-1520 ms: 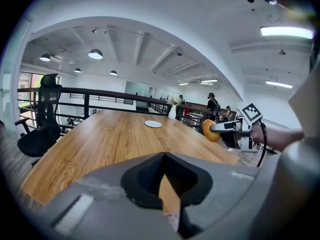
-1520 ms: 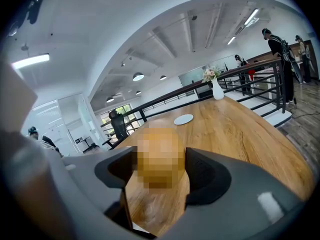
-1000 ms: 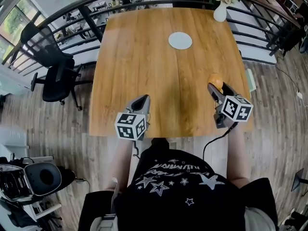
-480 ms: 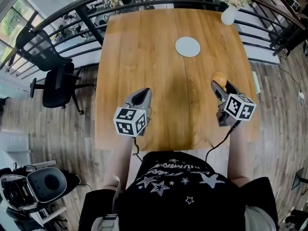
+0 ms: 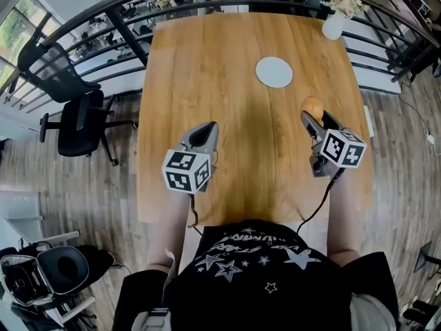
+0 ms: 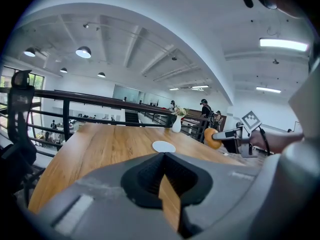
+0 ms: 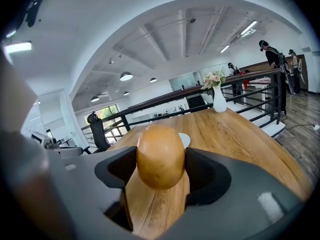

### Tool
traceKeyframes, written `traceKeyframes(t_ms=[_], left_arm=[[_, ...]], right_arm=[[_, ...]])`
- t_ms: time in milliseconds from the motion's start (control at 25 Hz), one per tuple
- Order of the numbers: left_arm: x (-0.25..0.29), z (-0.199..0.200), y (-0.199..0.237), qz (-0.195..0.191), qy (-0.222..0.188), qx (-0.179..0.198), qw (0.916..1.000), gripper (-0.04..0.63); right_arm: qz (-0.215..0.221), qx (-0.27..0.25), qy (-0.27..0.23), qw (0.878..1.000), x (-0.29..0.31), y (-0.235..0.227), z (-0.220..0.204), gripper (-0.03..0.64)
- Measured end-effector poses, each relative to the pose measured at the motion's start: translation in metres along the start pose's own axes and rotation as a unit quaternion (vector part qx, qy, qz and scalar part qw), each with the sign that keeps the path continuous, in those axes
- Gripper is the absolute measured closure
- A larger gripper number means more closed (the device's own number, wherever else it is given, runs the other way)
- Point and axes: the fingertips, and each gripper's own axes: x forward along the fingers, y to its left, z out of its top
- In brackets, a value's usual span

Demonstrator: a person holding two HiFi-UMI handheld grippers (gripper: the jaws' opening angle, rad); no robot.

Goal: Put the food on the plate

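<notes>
Wooden table [image 5: 207,61]: empty white plate [image 5: 273,72] lay well ahead of right gripper [image 5: 313,116]. Its jaws clamped a golden bread roll [image 7: 160,155] aloft, seemingly for carrying there. Left gripper [image 5: 205,129] was closed, empty.

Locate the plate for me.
In the head view the white plate lies on the table, far side, right of centre, beyond the food in the right gripper and short of the vase.

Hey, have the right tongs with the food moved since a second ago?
Yes. The right tongs, gripping the orange food, have moved forward over the table toward the white plate; the gap between food and plate has shrunk.
</notes>
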Motion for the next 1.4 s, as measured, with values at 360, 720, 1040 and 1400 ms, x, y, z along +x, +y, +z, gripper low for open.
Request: traceKeyframes(t_ms=[360, 720, 1040, 1400], left_arm=[[0.022, 0.016, 0.038, -0.006, 0.004, -0.003, 1.0000, 0.594], [0.046, 0.018, 0.063, 0.000, 0.010, 0.000, 1.0000, 0.594], [0.060, 0.012, 0.090, 0.010, 0.014, -0.010, 0.9998, 0.594], [0.070, 0.011, 0.108, 0.024, 0.015, -0.017, 0.9995, 0.594]], right_arm=[[0.000, -0.014, 0.024, 1.000, 0.057, 0.013, 0.018, 0.305], [-0.010, -0.043, 0.058, 0.997, 0.119, 0.001, 0.023, 0.305], [-0.019, -0.061, 0.077, 0.995, 0.182, -0.007, 0.031, 0.305], [-0.037, -0.097, 0.116, 0.988, 0.233, -0.020, 0.028, 0.305]])
